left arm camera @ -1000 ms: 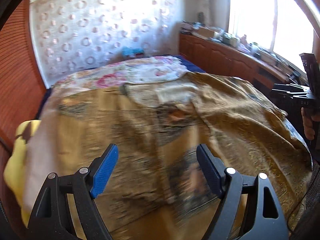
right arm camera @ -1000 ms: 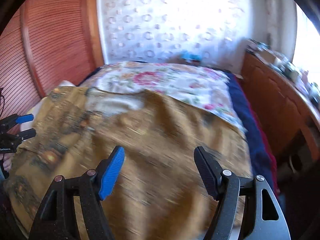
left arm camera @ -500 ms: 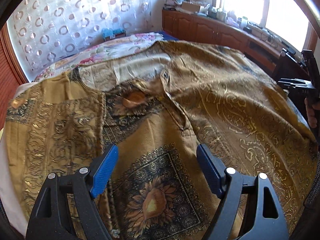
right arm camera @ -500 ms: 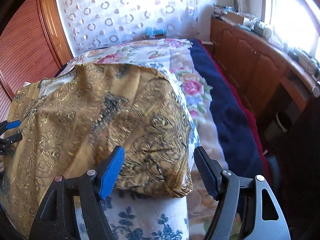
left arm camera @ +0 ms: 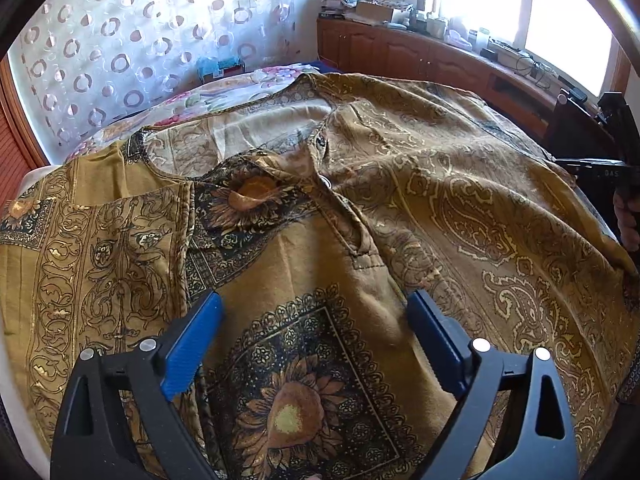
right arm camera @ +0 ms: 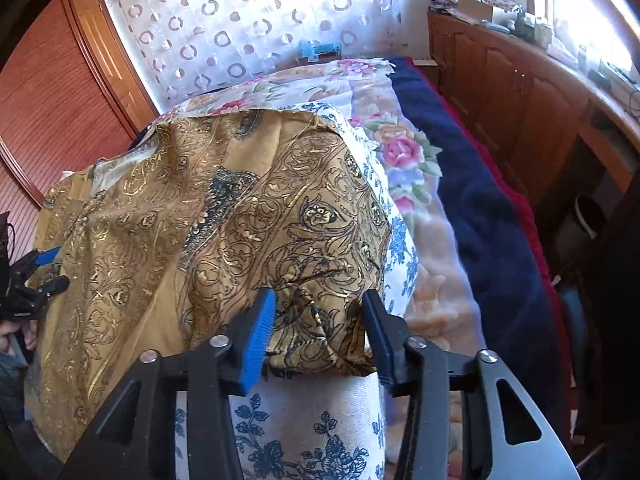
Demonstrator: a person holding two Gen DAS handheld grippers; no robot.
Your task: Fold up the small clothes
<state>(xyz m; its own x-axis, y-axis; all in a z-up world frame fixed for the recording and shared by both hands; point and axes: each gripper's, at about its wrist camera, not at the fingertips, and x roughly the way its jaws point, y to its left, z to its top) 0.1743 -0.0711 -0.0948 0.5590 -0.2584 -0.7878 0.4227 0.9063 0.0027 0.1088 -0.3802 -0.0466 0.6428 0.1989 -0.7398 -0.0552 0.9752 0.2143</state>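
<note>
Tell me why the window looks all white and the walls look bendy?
In the left wrist view the window is blown out by daylight, so nothing outside shows; the shirt stays sharp. In the right wrist view glare washes out the curtain top, and the fisheye lens curves the wooden door and cabinets.

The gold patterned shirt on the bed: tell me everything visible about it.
The gold patterned shirt lies spread and rumpled over the bed, thin woven-looking fabric printed with dark scrollwork, paisley and sunflower squares, its buttoned neck placket open. The right tongs straddle a bunched corner, not yet closed; the left tongs hover open above its front.
</note>
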